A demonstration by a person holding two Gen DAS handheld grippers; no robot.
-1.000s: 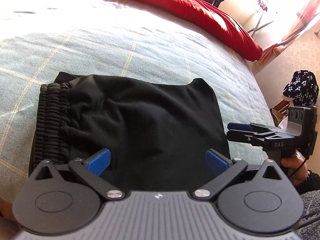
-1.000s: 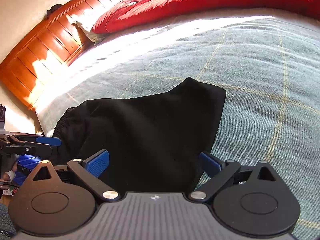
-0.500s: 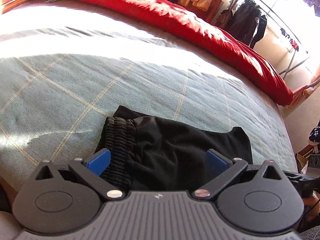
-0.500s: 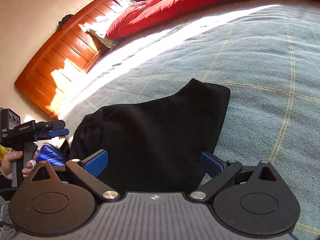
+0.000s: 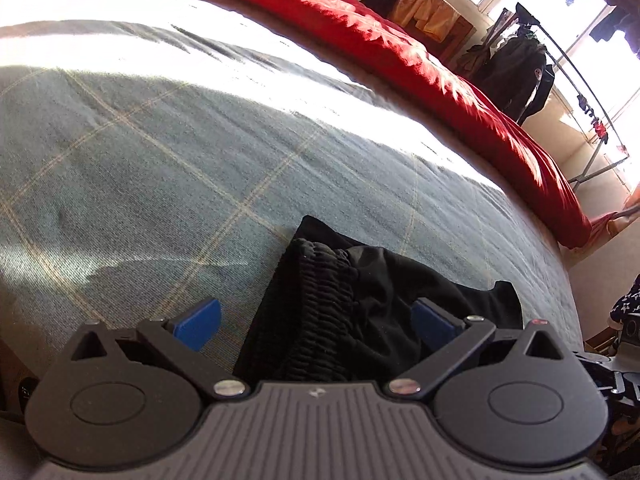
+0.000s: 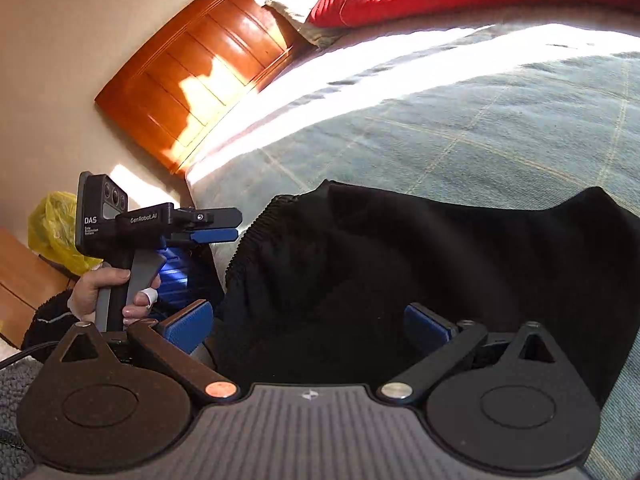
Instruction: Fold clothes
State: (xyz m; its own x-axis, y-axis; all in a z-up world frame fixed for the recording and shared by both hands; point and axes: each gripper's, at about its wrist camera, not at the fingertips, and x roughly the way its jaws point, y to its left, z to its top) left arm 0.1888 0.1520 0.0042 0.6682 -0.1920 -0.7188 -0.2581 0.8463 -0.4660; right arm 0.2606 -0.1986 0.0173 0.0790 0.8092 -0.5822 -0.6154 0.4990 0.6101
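Black shorts [image 6: 420,264] lie folded into a soft, matte bundle near the bed's near edge, toward the headboard-side corner. Their ribbed, gathered waistband [image 5: 320,312] forms a thick corrugated roll at the left end, while the smooth fabric to its right ends in a rounded corner. They rest on a blanket [image 5: 168,168], a coarse blue-grey weave crossed by thin tan lines in a wide check, with bright sun across its far half. Along the far edge runs a puffy red duvet [image 5: 420,60], and a glossy wooden headboard [image 6: 200,68] of horizontal planks stands at the bed's end. The left gripper [image 5: 316,320] hangs spread wide above the waistband, its blue ridged pads [image 5: 200,318] holding nothing; in the right view it hovers beyond the bed's edge, gripped by a hand [image 6: 108,292]. The right gripper [image 6: 308,324] is likewise spread wide over the shorts, empty.
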